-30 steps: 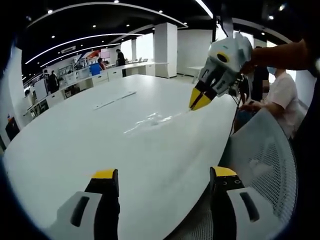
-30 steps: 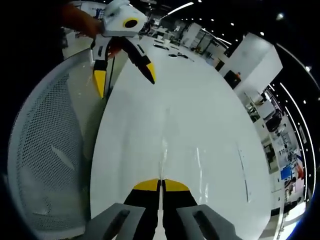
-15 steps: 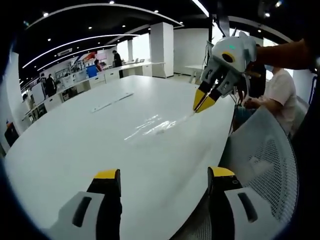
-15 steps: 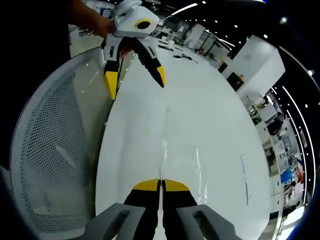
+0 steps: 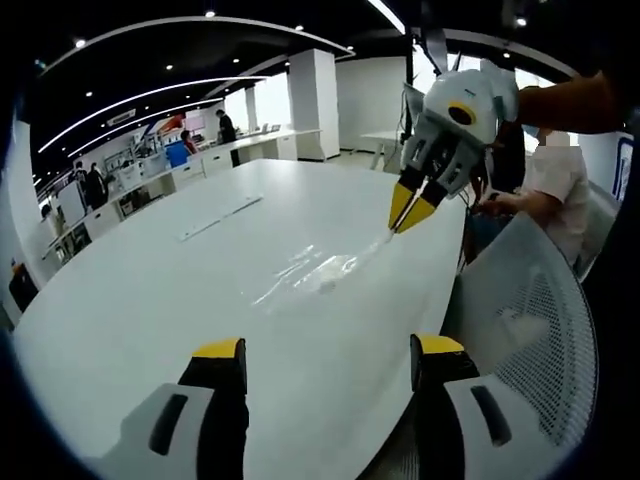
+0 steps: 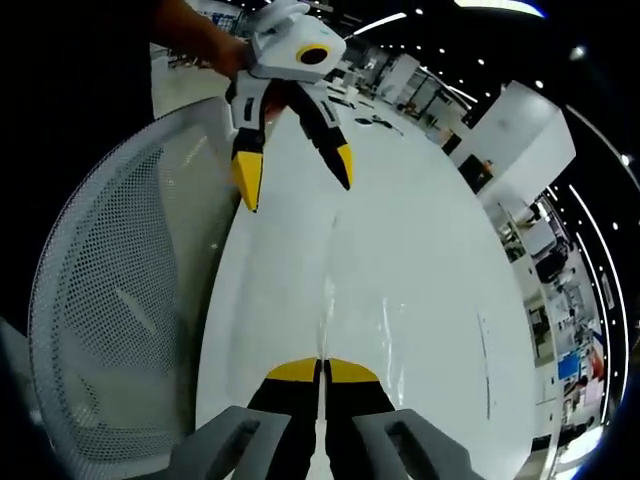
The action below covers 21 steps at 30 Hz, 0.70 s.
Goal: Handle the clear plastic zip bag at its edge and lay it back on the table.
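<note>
The clear plastic zip bag [image 5: 318, 272] lies crumpled on the white table [image 5: 150, 270], with one edge drawn up toward the table's near rim. My right gripper [image 5: 410, 212] is shut on that edge, tips pointing down at the table. In the right gripper view its jaws [image 6: 320, 372] are pressed together on the thin film of the bag [image 6: 328, 300], which stretches away over the table [image 6: 420, 230]. My left gripper [image 5: 328, 348] stands open and holds nothing. In the right gripper view the left gripper [image 6: 295, 180] hovers above the table edge, a hand holding it.
A white mesh chair [image 5: 530, 300] stands against the table's edge by both grippers, also visible as the mesh chair [image 6: 110, 300]. A seated person [image 5: 555, 180] is behind it. A long flat strip [image 5: 222, 205] lies farther along the table. Desks and people fill the far room.
The left gripper has drawn closer to the right one and looms larger in the right gripper view. The right gripper stays shut on the bag's edge; the bag has shifted a little.
</note>
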Tool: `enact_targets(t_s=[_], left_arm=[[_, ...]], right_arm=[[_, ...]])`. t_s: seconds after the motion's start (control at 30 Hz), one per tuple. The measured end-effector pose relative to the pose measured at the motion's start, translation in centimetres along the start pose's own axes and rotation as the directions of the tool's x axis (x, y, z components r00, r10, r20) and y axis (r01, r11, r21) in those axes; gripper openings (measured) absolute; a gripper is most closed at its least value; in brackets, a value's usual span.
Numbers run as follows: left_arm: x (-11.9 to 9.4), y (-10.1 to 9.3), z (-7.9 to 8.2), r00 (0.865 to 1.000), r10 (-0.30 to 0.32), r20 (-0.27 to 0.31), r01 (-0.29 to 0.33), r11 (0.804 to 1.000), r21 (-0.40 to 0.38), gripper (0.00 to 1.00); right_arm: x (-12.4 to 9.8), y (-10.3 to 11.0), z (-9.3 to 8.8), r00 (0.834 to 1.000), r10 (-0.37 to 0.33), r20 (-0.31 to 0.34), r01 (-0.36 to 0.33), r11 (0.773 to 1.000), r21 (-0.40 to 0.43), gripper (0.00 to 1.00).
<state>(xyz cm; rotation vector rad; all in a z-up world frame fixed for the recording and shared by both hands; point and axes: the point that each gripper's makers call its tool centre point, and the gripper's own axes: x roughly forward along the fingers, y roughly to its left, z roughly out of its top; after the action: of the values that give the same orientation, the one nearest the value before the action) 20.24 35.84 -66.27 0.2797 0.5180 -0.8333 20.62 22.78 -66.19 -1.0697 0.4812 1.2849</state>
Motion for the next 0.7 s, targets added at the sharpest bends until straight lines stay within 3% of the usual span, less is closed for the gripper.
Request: enact_targets(t_s=[0.37,0.7], left_arm=[[0.3,-0.4,-0.4,0.999,-0.016,-0.031,0.017,0.999,0.049,0.56],[0.6,-0.7,0.4,0.999,-0.017,-0.044,0.023,0.99,0.139,0.49]], right_arm=[[0.0,0.6,0.8,1.0,0.023,0.005,-0.022,0.999,-0.032,0.0],[-0.4,1.2,1.4,0.999,0.041,0.003,-0.041,0.997,-0.062,0.0]])
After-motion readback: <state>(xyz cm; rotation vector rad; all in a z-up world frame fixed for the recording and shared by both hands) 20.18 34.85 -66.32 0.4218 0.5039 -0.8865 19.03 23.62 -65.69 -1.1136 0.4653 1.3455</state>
